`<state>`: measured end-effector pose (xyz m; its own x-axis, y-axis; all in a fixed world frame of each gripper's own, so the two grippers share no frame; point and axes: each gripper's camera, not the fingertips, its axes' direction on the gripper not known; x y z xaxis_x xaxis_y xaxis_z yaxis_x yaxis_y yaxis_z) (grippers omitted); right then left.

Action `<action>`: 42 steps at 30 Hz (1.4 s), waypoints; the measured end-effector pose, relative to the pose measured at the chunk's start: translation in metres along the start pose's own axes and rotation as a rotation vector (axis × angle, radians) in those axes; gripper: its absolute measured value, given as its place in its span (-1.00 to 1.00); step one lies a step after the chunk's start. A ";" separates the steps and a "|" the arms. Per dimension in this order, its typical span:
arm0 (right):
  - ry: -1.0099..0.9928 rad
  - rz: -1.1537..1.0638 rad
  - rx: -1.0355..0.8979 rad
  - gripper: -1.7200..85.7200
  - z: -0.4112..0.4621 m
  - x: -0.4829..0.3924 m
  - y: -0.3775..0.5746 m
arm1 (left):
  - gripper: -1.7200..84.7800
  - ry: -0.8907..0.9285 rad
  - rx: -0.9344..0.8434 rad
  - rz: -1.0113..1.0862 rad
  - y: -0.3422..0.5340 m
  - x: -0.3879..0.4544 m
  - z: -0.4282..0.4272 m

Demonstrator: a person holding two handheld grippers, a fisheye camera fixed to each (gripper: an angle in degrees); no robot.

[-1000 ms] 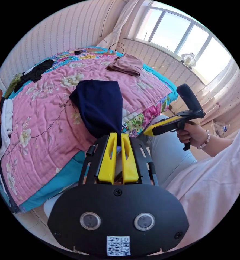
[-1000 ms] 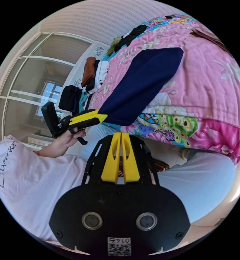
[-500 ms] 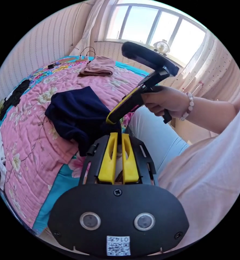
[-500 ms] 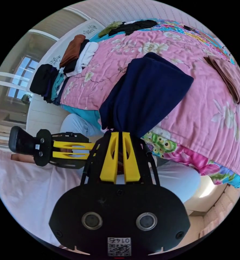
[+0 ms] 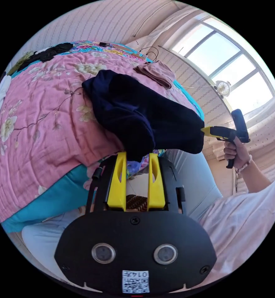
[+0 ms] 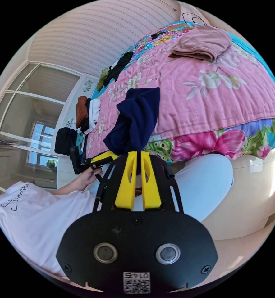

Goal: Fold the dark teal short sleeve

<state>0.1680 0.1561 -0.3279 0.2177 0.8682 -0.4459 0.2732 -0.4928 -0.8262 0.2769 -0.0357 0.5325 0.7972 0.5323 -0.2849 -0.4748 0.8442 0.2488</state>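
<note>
The dark short sleeve shirt (image 5: 137,111) hangs bunched off the near edge of the bed, stretched between my two grippers. My left gripper (image 5: 136,155) has its yellow jaws apart, with a fold of the shirt hanging down between the tips. My right gripper (image 5: 204,130) is out to the right in a hand, pinching the shirt's other end. In the right gripper view the shirt (image 6: 135,122) drapes from the quilt down into my right gripper (image 6: 137,154), whose jaws are closed on it. The left gripper (image 6: 111,154) touches the shirt just to the left.
The bed carries a pink floral quilt (image 5: 41,105) with a teal border. A folded dusty-pink cloth (image 6: 202,42) lies farther back. Stacked clothes (image 6: 86,113) and a black garment (image 5: 47,52) sit along the far side. The person's light-trousered leg (image 6: 202,183) is below the bed edge.
My left jaws have parted from a closed pinch. My right gripper, close beside the left half a second ago, has drawn away to the right with one end of the shirt.
</note>
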 end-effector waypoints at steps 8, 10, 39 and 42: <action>0.012 -0.017 0.070 -0.94 -0.028 0.009 0.010 | -0.97 0.038 0.261 -0.083 -0.027 -0.039 -0.114; 0.027 -0.012 0.086 -0.94 -0.035 0.015 0.015 | -0.98 0.039 0.360 -0.036 -0.065 -0.040 -0.155; -0.101 0.243 0.239 -0.94 -0.076 0.100 0.059 | -0.88 -0.014 -0.149 -0.058 -0.156 -0.046 0.004; -0.147 0.203 0.321 -0.94 -0.097 0.096 0.060 | -0.96 0.105 -0.130 -0.044 -0.164 -0.049 -0.015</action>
<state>0.2966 0.2046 -0.3868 0.0941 0.7659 -0.6361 -0.0730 -0.6319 -0.7716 0.3096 -0.1992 0.4915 0.7781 0.4923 -0.3902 -0.4895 0.8645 0.1144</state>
